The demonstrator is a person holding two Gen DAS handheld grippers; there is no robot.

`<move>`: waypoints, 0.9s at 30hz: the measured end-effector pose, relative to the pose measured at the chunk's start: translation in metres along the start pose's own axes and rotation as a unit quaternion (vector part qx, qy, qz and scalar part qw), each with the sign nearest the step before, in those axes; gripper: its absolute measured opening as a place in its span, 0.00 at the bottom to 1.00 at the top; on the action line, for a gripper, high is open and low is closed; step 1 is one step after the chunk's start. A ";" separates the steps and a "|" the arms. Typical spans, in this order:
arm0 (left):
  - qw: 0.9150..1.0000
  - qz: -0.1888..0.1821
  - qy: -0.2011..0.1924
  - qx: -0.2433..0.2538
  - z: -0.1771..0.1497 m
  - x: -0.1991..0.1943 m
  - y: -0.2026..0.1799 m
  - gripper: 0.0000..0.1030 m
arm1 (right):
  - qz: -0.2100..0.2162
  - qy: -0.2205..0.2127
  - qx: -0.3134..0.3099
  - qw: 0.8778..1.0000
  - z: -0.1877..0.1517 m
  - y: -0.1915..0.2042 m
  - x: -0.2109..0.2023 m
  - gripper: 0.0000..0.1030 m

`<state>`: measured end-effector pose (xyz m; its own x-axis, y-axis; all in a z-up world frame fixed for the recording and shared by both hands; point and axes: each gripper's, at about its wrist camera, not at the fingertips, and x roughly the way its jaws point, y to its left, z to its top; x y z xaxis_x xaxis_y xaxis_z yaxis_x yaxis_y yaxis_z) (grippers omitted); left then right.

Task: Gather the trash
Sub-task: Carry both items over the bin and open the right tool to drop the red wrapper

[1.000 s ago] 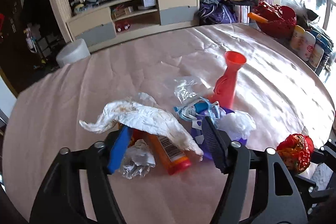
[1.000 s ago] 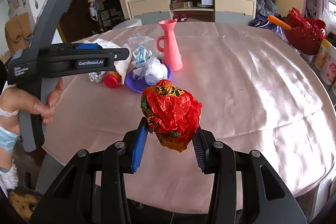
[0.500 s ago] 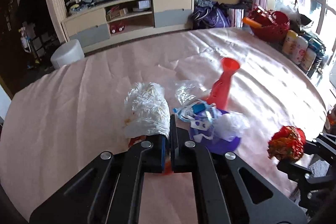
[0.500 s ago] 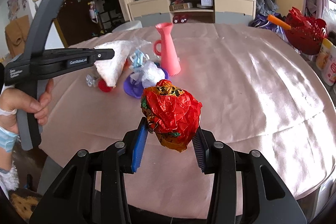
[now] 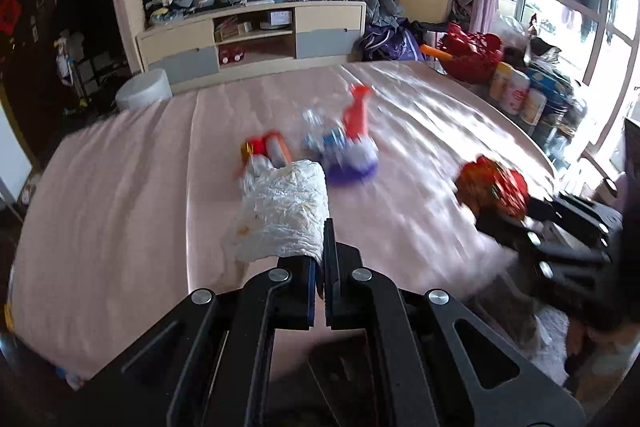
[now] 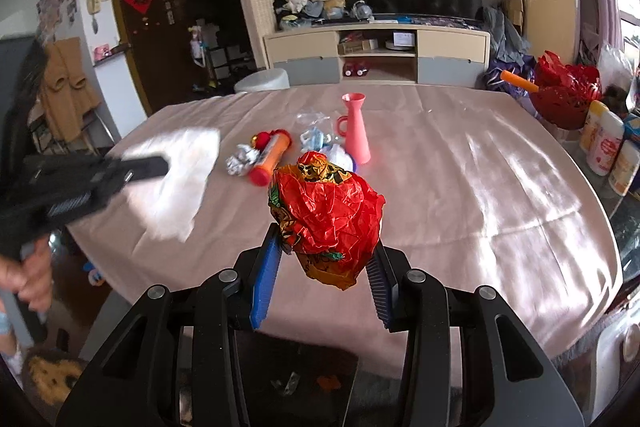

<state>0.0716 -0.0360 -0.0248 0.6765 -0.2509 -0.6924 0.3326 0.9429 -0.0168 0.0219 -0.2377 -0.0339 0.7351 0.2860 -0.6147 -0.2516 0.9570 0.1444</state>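
Note:
My left gripper (image 5: 319, 259) is shut on a crumpled white paper towel (image 5: 284, 213) with a yellow stain, held above the table's near edge; it shows blurred in the right wrist view (image 6: 176, 183). My right gripper (image 6: 322, 259) is shut on a crumpled red and orange wrapper ball (image 6: 326, 211), also in the left wrist view (image 5: 490, 189). On the pink tablecloth (image 6: 460, 187) lie an orange tube (image 6: 270, 157), a foil ball (image 6: 240, 163), a purple plate (image 5: 352, 173) with white and blue scraps, and clear plastic (image 6: 312, 119).
A pink vase (image 6: 356, 131) stands upright by the trash pile. A red basket (image 6: 566, 91) and several bottles (image 6: 608, 145) stand at the table's right edge. A TV cabinet (image 6: 376, 55) stands behind the table. A white bin (image 6: 262, 81) sits beyond the far edge.
My left gripper closed on the white paper towel, lifted it off the pile and pulled back toward the table's near edge. The right gripper keeps holding the red wrapper ball.

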 end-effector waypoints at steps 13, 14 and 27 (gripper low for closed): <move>0.993 -0.059 0.063 -0.084 -0.133 -0.006 -0.037 0.02 | 0.008 0.086 0.039 0.995 -0.083 0.002 -0.006 0.41; 0.991 -0.066 0.073 -0.090 -0.143 0.001 -0.039 0.02 | 0.007 0.095 0.038 0.995 -0.089 0.002 -0.002 0.41; 0.976 -0.088 0.170 -0.105 -0.191 0.058 -0.049 0.02 | 0.025 0.205 0.089 0.974 -0.144 0.000 0.060 0.41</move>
<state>-0.0307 -0.0553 -0.2021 0.3522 -0.3587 -0.8645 0.2569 0.9252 -0.2793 -0.0244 -0.2273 -0.1828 0.4018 0.3234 -0.8567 -0.1394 0.9463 0.2918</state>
